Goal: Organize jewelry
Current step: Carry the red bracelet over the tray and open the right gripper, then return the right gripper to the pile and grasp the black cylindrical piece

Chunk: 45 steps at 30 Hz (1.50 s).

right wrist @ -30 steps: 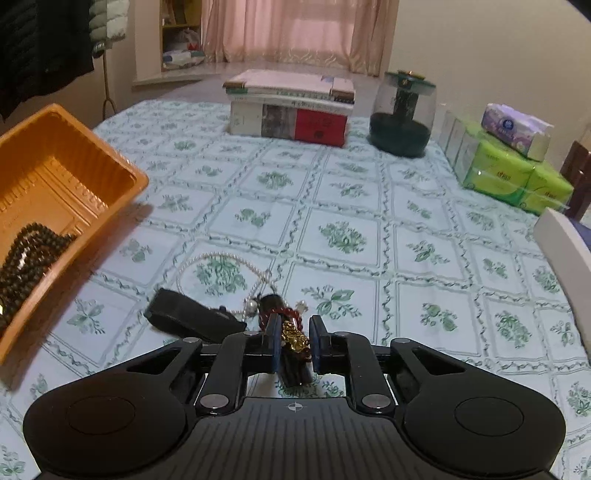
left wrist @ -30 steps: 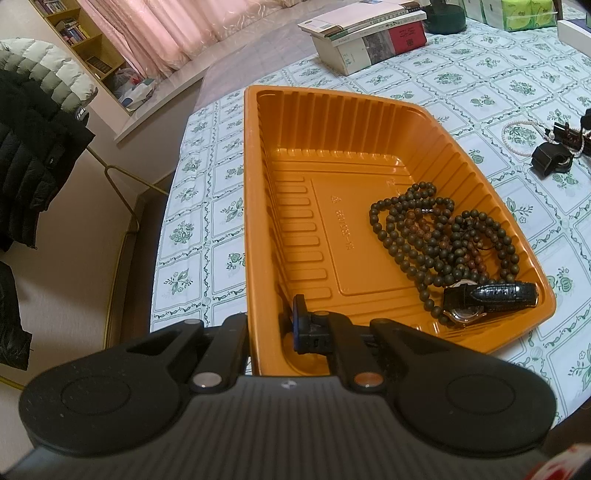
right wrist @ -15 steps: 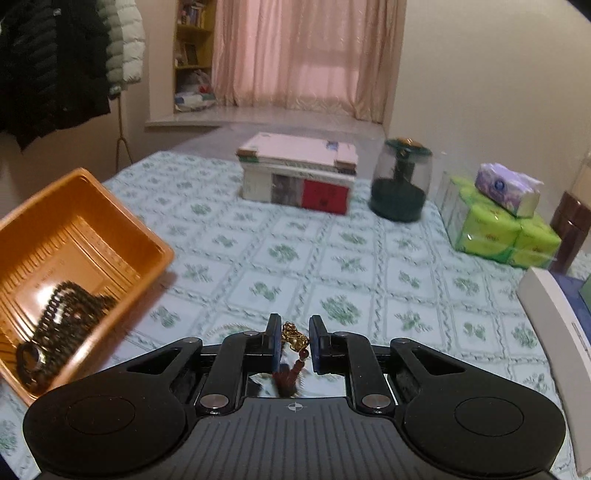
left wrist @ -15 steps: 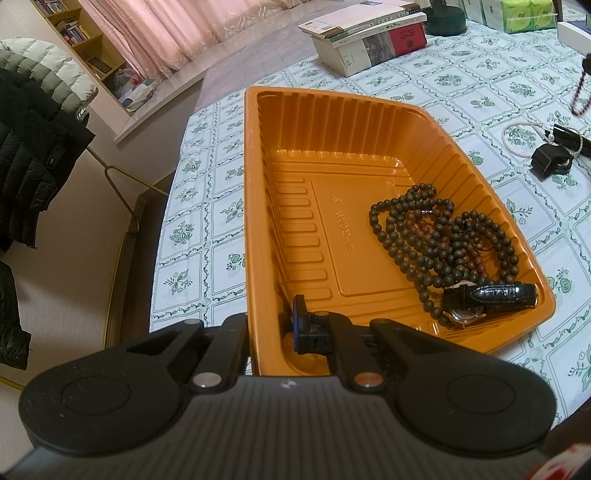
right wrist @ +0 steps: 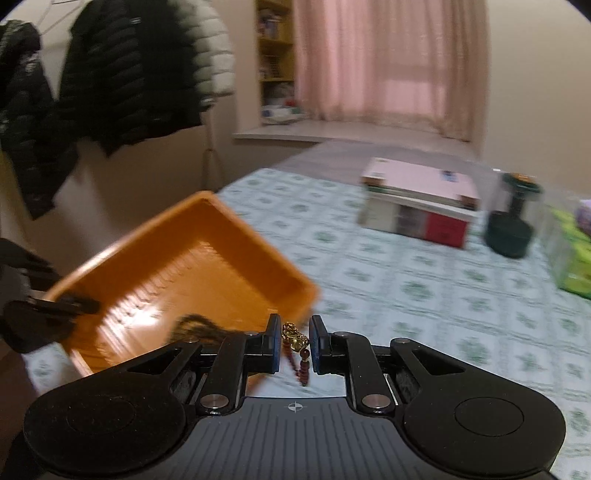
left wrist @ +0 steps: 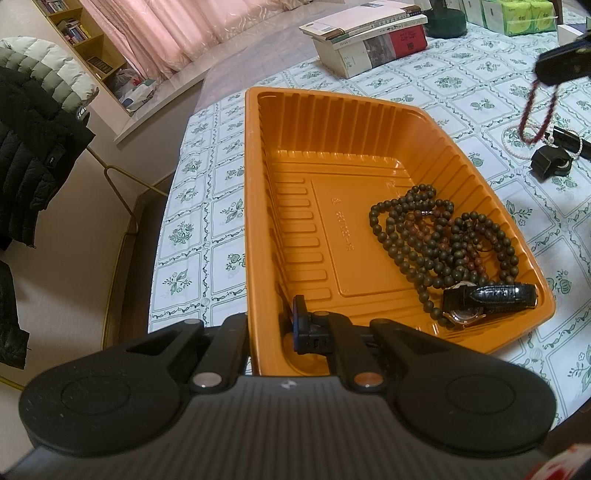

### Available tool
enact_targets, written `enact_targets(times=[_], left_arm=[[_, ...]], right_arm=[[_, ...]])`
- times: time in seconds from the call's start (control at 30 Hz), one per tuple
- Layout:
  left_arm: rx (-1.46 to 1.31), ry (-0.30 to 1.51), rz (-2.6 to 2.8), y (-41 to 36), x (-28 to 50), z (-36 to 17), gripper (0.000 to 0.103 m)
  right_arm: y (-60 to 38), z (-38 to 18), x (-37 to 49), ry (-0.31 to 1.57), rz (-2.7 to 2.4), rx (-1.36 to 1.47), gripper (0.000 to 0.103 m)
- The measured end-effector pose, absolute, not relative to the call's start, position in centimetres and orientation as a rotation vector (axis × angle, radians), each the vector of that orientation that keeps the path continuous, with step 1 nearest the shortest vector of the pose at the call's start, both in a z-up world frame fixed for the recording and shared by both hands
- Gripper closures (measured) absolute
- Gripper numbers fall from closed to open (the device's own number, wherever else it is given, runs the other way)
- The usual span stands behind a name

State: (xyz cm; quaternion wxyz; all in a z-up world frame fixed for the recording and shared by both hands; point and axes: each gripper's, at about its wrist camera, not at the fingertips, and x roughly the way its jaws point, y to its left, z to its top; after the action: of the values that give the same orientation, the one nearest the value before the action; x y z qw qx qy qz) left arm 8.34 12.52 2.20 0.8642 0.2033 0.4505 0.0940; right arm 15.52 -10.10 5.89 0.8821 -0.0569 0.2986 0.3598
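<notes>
An orange tray [left wrist: 351, 206] [right wrist: 192, 266] lies on the flowered tablecloth. My left gripper [left wrist: 269, 328] [right wrist: 44, 306] is shut on its near wall, one finger inside and one outside. In the tray lie dark bead strings [left wrist: 443, 240] and a black-strapped watch [left wrist: 480, 299]. My right gripper [right wrist: 293, 332] [left wrist: 565, 64] is shut on a red bead bracelet [right wrist: 301, 363] [left wrist: 535, 110] with a gold charm, which hangs in the air beside the tray's right side. A pearl strand [left wrist: 517, 147] and another black strap piece [left wrist: 552, 162] lie on the cloth below it.
A stack of books [left wrist: 369, 40] [right wrist: 417, 206] and a dark jar [right wrist: 511, 221] stand at the table's far side, with green tissue packs [left wrist: 517, 14] beyond. Dark jackets [left wrist: 29, 147] hang on a rack left of the table, past its edge.
My right gripper has risen off the table with the red bracelet and swung left toward the tray. The left gripper and the tray have stayed still.
</notes>
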Motion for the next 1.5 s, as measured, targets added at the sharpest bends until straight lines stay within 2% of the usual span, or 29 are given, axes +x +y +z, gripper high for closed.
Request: enact_targets(times=[0.5, 0.53, 0.6, 0.63, 0.8, 1.17, 1.5], left_arm=[[0.418, 0.938, 0.194, 12.6, 8.3, 2.1, 0.098], [0.417, 0.938, 0.194, 12.6, 8.3, 2.1, 0.098], [0.416, 0.939, 0.195, 12.6, 8.3, 2.1, 0.098], [0.415, 0.939, 0.195, 12.6, 8.3, 2.1, 0.098], [0.416, 0.938, 0.196, 12.5, 8.3, 2.1, 0.098], [0.418, 0.939, 0.199, 12.5, 8.3, 2.1, 0.098], [0.418, 0.939, 0.200, 12.5, 8.2, 2.1, 0.098]], right_arm=[[-2.0, 4.5, 14.8, 0.658, 0.925, -0.100, 0.085], [-2.0, 4.6, 14.8, 0.651, 0.925, -0.090, 0.082], [-2.6, 4.9, 15.0, 0.632, 0.911, -0.071, 0.043], [-3.1, 4.9, 15.0, 0.620, 0.901, -0.059, 0.041], [-6.6, 4.2, 15.2, 0.633, 0.810, -0.028, 0.040], [-17.7, -1.4, 14.6, 0.793, 0.505, 0.051, 0.040], [-23.6, -2.4, 13.9, 0.812, 0.342, 0.076, 0.040]])
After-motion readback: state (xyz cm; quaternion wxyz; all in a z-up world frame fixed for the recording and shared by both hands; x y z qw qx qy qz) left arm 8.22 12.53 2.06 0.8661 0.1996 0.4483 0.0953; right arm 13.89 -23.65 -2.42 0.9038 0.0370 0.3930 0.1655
